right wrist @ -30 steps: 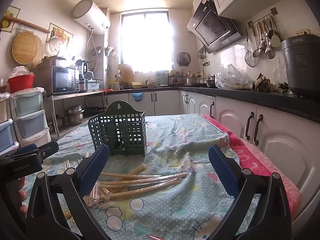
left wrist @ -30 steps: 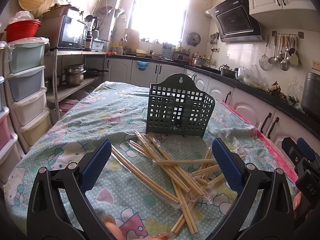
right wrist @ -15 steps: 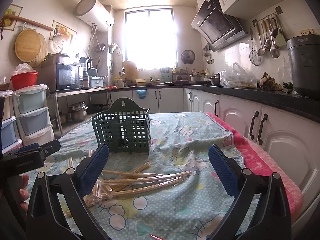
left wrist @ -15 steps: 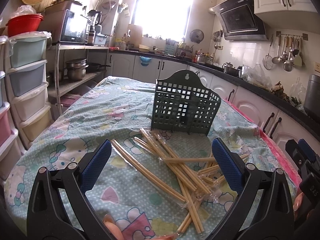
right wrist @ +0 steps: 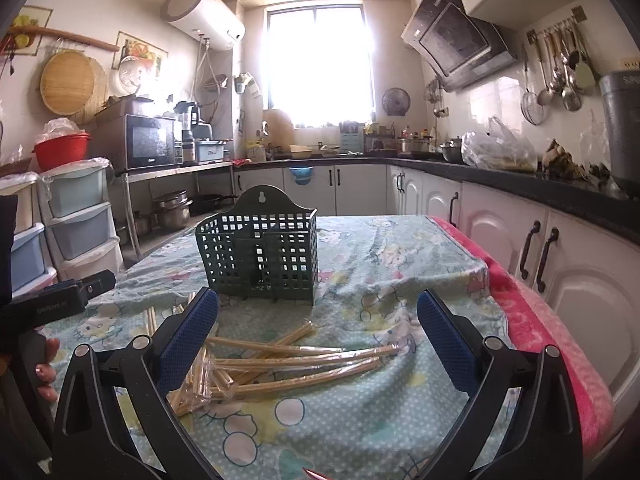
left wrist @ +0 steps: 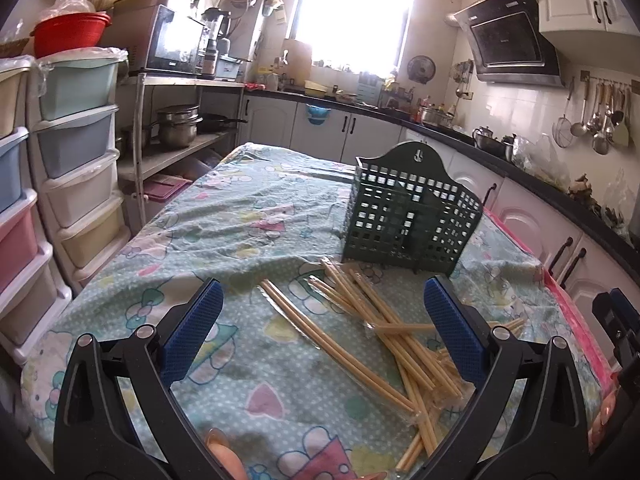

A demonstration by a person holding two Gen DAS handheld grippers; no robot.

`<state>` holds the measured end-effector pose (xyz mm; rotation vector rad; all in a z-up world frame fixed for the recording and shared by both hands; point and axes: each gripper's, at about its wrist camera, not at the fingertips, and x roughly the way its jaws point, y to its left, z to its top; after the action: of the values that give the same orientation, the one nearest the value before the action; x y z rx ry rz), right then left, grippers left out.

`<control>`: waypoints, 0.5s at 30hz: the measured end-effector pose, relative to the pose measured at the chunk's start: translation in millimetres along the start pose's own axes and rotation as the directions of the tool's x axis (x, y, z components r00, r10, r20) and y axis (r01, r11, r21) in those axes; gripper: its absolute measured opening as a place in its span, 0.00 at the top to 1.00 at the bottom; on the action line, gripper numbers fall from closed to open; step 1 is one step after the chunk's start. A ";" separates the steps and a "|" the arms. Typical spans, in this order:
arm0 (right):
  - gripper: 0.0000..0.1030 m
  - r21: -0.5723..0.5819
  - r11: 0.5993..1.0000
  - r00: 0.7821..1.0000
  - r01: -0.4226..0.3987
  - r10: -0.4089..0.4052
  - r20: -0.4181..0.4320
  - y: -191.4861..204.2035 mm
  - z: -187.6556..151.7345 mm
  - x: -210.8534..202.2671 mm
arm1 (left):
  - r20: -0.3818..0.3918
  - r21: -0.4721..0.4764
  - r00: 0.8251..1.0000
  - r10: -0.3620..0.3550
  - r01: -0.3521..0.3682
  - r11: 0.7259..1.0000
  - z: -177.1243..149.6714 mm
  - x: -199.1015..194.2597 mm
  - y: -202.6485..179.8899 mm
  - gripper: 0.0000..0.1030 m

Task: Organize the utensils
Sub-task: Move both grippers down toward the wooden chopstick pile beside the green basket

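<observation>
Left gripper (left wrist: 320,332) spread wide, chopsticks (left wrist: 384,332) just beyond

A dark green perforated utensil holder (left wrist: 412,228) is stood upright on the worktop (left wrist: 240,224), its arched hanging tab raised at the back. Just before it, pale wooden chopsticks (left wrist: 384,332) in clear wrappers are scattered flat, crossed over one another in a loose heap.
</observation>
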<state>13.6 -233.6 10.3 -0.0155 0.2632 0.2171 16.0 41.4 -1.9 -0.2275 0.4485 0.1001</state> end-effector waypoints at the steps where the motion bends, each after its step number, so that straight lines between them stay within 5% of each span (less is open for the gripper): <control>1: 0.06 -0.008 1.000 1.000 -0.005 0.005 0.003 0.7 1.7 1.1 | 0.000 -0.006 1.000 0.001 -0.001 1.000 1.0 0.7 1.9 0.10; 15: 0.06 -0.010 0.999 0.995 -0.035 0.033 -0.091 -15.6 22.3 46.5 | -0.179 -0.083 0.984 -0.021 0.006 0.997 21.4 53.3 33.1 0.10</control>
<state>66.5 -238.0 19.5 -0.0324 0.3528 0.2522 67.9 81.2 -13.1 -0.3218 0.6230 0.0851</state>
